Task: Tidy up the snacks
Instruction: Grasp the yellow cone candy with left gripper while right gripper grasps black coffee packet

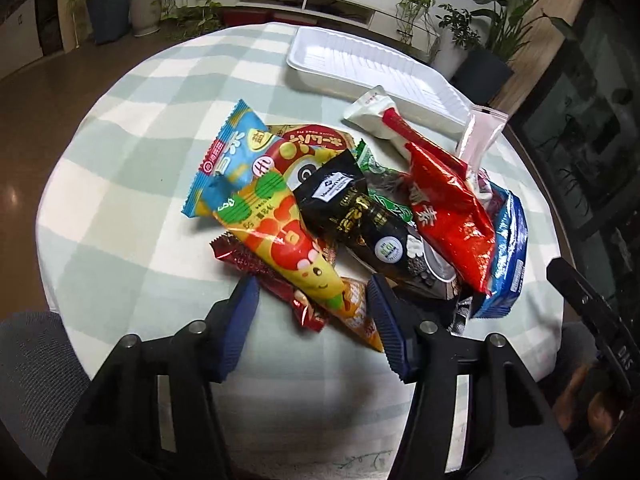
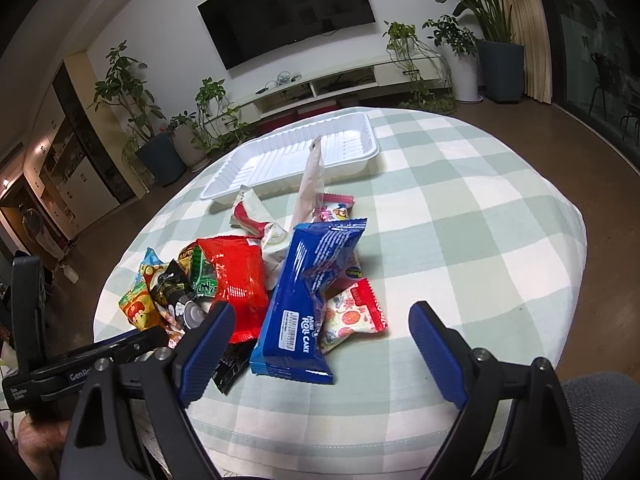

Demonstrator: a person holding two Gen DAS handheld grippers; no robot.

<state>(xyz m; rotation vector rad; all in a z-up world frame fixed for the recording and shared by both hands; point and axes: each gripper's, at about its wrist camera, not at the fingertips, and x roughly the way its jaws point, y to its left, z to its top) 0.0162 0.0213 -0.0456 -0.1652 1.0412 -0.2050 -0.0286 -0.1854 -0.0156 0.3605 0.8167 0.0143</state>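
Note:
A heap of snack packets lies on the checked tablecloth. It holds a yellow and orange cone packet (image 1: 280, 236), a black packet (image 1: 356, 208), a red bag (image 1: 448, 216) (image 2: 236, 280) and a blue roll cake packet (image 2: 308, 300) (image 1: 506, 256). A white tray (image 1: 372, 68) (image 2: 296, 156) stands empty behind the heap. My left gripper (image 1: 312, 296) is open, its fingers either side of the cone packet's near tip. My right gripper (image 2: 322, 320) is open, just before the blue roll cake packet and a red-edged sweet packet (image 2: 356, 316).
The round table (image 2: 480, 220) has a green and white checked cloth. A grey chair back (image 1: 36, 360) is at the near edge. Potted plants (image 2: 152, 136), a low white TV shelf (image 2: 320, 88) and a wall screen stand beyond the table.

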